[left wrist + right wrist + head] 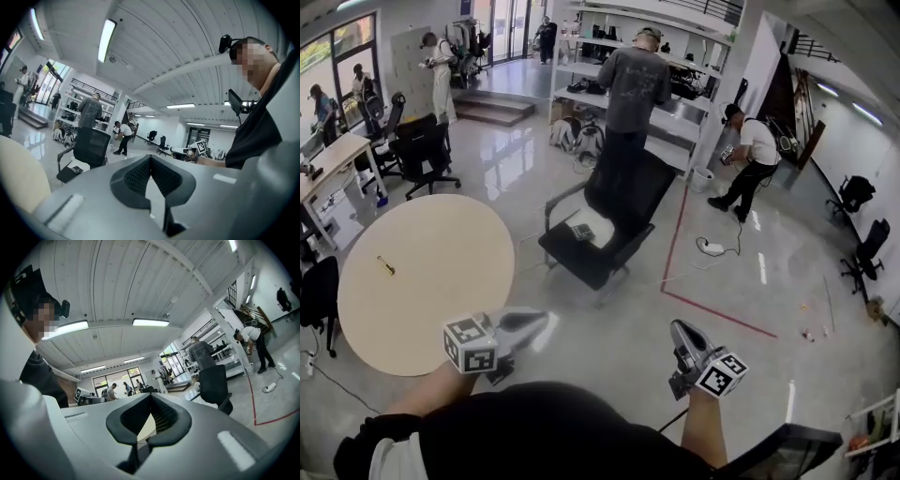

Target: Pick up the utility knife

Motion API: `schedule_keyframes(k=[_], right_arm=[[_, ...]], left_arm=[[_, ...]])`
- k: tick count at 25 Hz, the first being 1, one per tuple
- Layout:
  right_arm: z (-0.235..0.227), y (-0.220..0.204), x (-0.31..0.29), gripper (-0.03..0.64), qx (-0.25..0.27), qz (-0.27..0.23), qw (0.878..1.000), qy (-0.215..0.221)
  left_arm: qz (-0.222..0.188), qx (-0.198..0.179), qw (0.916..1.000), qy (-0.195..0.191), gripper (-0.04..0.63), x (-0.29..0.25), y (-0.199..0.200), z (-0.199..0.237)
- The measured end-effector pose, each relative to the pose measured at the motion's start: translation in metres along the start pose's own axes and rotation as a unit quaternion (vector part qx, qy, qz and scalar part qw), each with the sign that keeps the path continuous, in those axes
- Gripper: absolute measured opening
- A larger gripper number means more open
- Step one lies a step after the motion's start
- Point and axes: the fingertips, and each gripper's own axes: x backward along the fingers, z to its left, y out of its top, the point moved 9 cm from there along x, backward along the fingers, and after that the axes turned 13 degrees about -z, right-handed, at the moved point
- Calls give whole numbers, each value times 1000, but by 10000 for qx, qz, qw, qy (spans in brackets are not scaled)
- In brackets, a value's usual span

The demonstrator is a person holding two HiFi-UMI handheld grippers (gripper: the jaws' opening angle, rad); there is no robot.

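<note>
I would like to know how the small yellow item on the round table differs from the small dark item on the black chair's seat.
The yellow item, possibly the utility knife, is slim and elongated; the dark item is squarish. The yellow item lies on the bare beige round table; the dark item rests on a white patch of the black chair. Both are small and lie flat.

Tiny yellow object on table, unidentifiable

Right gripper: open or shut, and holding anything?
Shut and empty: the right gripper has its jaws meeting at the tips, with nothing between them.
</note>
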Motion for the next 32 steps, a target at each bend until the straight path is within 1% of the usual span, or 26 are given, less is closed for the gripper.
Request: schedule_keyframes(k=[5,9,11,13,15,17,19,22,24,28,32], right_arm=[[-6,-8,-79,14,94,369,9984,418],[7,-21,-163,14,312,693,9943,744],[17,-31,-212,14,437,833,9916,892],[31,-42,-265,14,510,1006,9883,1023],[41,-55,-323,14,591,1216,9836,1191],[49,-73,-382,15,687,1411,9782,1361],[55,-95,-438,15,759,1591,9726,1516],[69,-135,-525,15,771,1866,9620,1839],[85,-167,-583,15,773,2080,9517,2123],[126,-235,-685,17,761,2451,9311,2593],[177,-306,-764,20,739,2779,9080,3048]], left_arm=[[-283,-69,9990,350,0,24,10,38],[-532,-20,9969,581,0,56,22,88],[-629,-34,9957,686,0,75,31,122],[-736,36,9936,853,0,95,40,161],[-850,82,9902,1101,0,116,49,202],[-939,-1,9860,1380,0,141,58,241],[-1018,0,9797,1729,0,172,64,278],[-1199,-40,9654,2315,0,224,72,326],[-1282,-95,9522,2772,0,265,74,352],[-1359,-149,9191,3697,0,351,75,392],[-1378,-196,8842,4458,0,429,74,415]])
